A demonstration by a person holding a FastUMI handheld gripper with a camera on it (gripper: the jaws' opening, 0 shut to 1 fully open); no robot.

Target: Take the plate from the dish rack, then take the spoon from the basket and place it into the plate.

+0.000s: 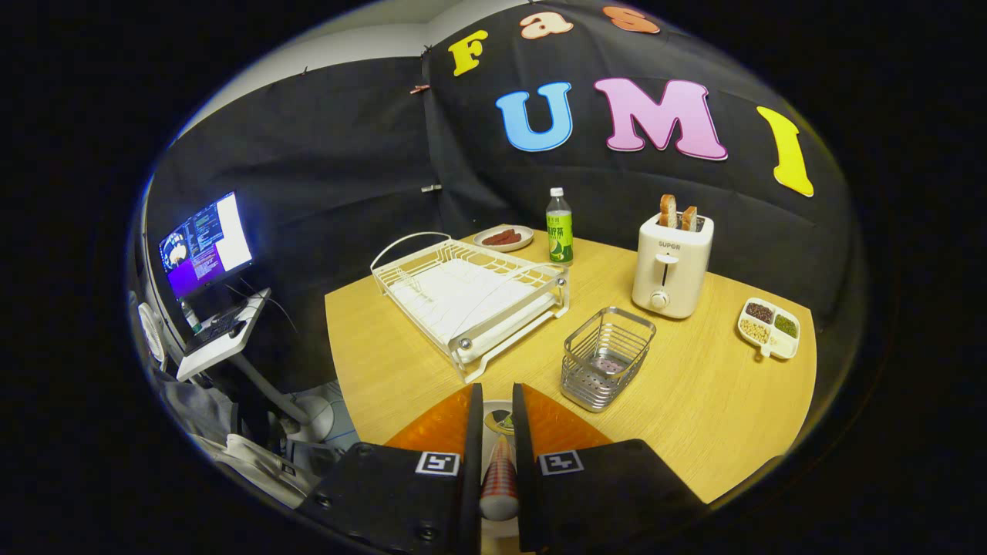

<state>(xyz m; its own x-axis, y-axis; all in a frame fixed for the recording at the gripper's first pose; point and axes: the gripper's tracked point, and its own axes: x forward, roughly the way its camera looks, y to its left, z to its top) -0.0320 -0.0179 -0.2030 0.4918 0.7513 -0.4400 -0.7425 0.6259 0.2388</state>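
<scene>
My gripper [496, 393] hovers over the near edge of the wooden table [694, 401], its fingers shut on a spoon [500, 478] with a reddish striped handle and a white end. Through the narrow gap between the fingers, a white plate [493, 408] with a small printed pattern lies directly below. Beyond the fingers to the left, the white wire dish rack [470, 297] stands with no dishes in it. The metal wire basket [607, 357] sits just ahead and to the right, holding nothing.
A white toaster [671, 266] with two bread slices stands behind the basket. A green bottle [560, 227] and a small dish of sausages [503, 237] are at the back. A divided snack dish [769, 327] lies far right. A monitor [204, 243] stands off the table, left.
</scene>
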